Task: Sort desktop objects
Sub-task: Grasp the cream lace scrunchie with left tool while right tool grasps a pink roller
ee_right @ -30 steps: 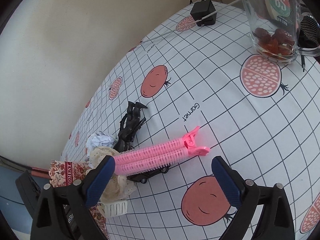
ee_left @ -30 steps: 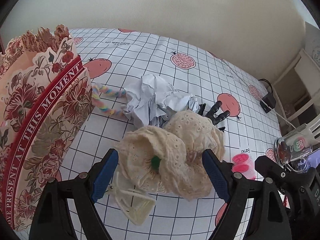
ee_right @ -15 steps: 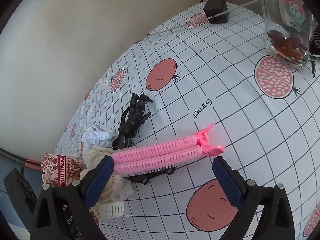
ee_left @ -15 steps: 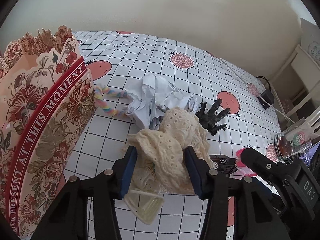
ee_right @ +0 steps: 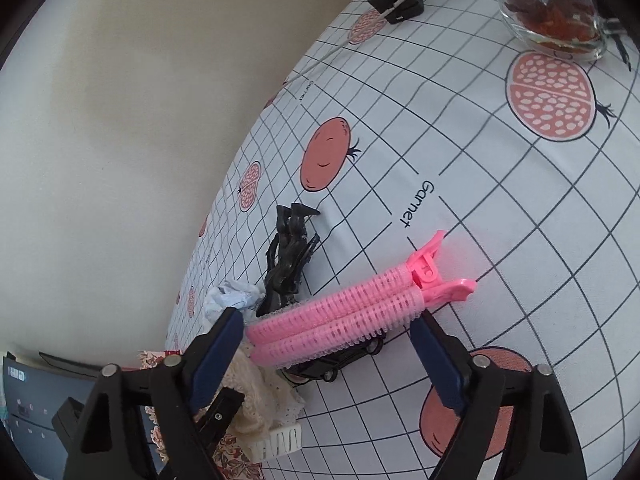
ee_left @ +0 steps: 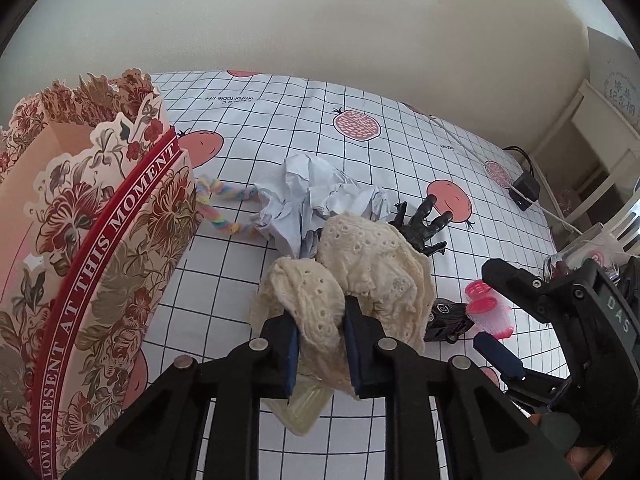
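1. Cream lace hair clip (ee_left: 360, 276) sits pinched between the blue pads of the left hand-held gripper (ee_left: 320, 344), whose jaws are closing on its fabric; picking up looks like the step in hand.
2. Next it needs a lift toward the floral paper bag (ee_left: 80, 260), left of it.
3. Right hand-held gripper (ee_right: 328, 344) is closing around the pink roller clip (ee_right: 352, 308), pads not yet touching.
4. Beyond lie crumpled paper (ee_left: 312, 196), a black claw clip (ee_left: 420, 224) and a rainbow cord (ee_left: 224, 208), crowding the tabletop (ee_left: 280, 120).
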A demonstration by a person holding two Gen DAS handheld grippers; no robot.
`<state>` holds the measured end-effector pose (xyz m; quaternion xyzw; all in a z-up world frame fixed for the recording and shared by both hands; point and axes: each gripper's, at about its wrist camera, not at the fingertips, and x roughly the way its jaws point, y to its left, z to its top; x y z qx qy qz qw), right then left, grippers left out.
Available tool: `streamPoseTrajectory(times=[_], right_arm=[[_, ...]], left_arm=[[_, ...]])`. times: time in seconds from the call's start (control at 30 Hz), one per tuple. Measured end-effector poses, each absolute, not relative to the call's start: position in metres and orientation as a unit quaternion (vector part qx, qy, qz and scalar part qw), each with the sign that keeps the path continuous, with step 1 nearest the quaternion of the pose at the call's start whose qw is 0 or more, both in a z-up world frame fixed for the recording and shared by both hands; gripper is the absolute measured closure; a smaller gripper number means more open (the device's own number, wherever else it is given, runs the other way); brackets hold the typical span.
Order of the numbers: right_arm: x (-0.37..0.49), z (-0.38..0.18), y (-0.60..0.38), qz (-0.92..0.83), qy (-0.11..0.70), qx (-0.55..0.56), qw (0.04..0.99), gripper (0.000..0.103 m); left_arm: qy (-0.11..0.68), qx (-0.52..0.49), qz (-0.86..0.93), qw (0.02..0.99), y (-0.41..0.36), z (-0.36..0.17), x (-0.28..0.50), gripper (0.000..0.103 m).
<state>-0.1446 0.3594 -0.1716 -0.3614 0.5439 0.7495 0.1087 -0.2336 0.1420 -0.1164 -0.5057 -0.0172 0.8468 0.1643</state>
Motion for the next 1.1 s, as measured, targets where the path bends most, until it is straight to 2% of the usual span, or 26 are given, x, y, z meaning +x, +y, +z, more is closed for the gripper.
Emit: streamPoseTrajectory(times=[0.13,0.2,0.37,0.5,0.63,0.73,1.1], right_arm=[[-0.144,-0.171,0.359,0.749,0.556,-0.345,0.105,0.036],[-0.142,-0.173,0.361,0.746,0.563,-0.338,0.111,0.047],[-0.131,-0.177,0.373,0.733,0.589,-0.318,0.121,0.06],[-0.125,-0.175,0.38,0.729,0.596,-0.31,0.132,0.065],[-0.12,-0.168,0.383,0.731,0.593,-0.307,0.139,0.065],[-0.117,-0.157,0.384,0.741,0.586,-0.299,0.136,0.072],[-0.112,-0.129,0.386,0.758,0.57,-0.289,0.128,0.074]], left_arm=[[-0.022,-0.51,0.844,0.164,0.138,-0.116,-0.234,0.082],[-0.021,-0.511,0.843,0.163,0.137,-0.115,-0.234,0.082],[-0.021,-0.513,0.843,0.162,0.136,-0.113,-0.233,0.082],[-0.026,-0.519,0.839,0.16,0.134,-0.115,-0.232,0.083],[-0.025,-0.52,0.839,0.157,0.133,-0.113,-0.23,0.083],[-0.023,-0.518,0.84,0.158,0.134,-0.109,-0.229,0.083],[-0.026,-0.504,0.848,0.164,0.136,-0.09,-0.223,0.083]])
